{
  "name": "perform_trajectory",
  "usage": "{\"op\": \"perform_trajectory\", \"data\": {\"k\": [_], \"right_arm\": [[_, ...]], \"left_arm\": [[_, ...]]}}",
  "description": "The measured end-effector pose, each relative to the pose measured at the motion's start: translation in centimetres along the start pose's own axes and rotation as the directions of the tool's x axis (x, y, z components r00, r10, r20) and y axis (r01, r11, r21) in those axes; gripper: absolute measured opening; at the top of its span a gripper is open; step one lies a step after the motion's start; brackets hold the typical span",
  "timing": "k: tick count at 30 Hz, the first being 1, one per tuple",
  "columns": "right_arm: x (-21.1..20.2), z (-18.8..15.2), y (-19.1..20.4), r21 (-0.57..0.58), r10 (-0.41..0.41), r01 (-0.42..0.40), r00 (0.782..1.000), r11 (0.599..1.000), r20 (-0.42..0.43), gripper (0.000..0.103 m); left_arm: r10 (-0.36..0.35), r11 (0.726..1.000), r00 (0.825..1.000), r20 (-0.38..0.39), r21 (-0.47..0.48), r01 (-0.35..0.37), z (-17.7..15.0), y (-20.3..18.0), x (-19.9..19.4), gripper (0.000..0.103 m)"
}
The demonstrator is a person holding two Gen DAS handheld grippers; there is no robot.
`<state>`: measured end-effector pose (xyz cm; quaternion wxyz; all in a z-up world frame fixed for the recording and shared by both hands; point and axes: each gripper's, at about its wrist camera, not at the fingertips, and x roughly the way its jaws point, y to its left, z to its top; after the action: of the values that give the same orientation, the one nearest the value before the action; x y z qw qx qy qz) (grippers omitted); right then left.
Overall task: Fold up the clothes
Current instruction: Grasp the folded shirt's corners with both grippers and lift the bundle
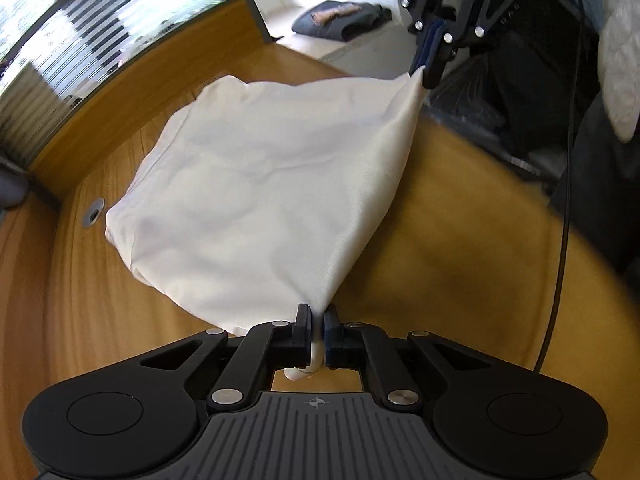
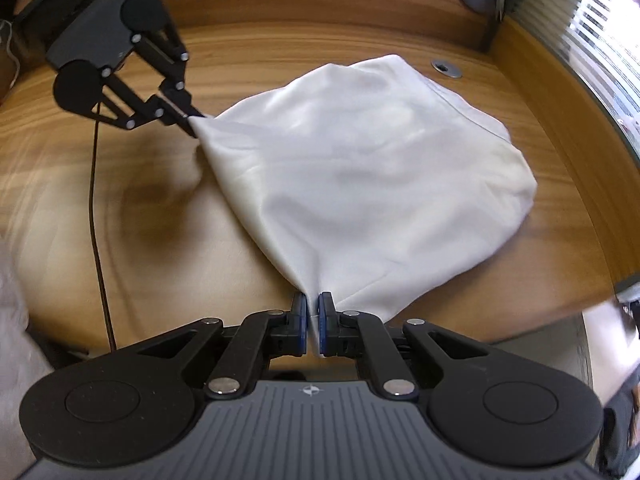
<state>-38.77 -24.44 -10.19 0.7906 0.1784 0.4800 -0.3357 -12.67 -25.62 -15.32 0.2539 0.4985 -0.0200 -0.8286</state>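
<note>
**Item: one white garment, held at two corners**

We list a white garment (image 1: 256, 184) (type not clear to us), spread over the wooden desk (image 1: 460, 272), its bulk resting there. The left gripper (image 1: 317, 334) is clamped on one corner at 6 o'clock in its own view; the right gripper (image 2: 314, 326) is clamped on another, seen at 1 o'clock from the left. The taut edge between the two corners runs from 6 toward 1 o'clock; we judge this the long axis. Bunched far side lies toward 9 o'clock, near a cable grommet (image 1: 93, 213). Handling, in our judgement: light, soft, slightly slick, limp; best taken at corners or hems, kept under tension.
</note>
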Motion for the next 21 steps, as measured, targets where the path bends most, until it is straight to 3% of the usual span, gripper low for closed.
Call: {"op": "perform_trajectory", "data": {"k": [5, 11, 21], "right_arm": [[-3.9, -2.1, 0.3, 0.000, 0.010, -0.010, 1.000, 1.000, 0.025, 0.006], [-6.8, -1.4, -1.9, 0.015, -0.016, 0.014, 0.996, 1.000, 0.089, 0.006], [-7.8, 3.0, -10.3, 0.074, -0.030, 0.018, 0.984, 0.997, 0.173, 0.006]], "left_arm": [[0.014, 0.996, 0.999, 0.029, -0.090, -0.011, 1.2, -2.7, -2.5, 0.007], [0.050, 0.992, 0.997, 0.054, -0.120, -0.043, 3.4, -1.9, -5.2, 0.008], [0.104, 0.972, 0.989, 0.102, -0.221, -0.079, 8.8, 7.2, -5.4, 0.007]]}}
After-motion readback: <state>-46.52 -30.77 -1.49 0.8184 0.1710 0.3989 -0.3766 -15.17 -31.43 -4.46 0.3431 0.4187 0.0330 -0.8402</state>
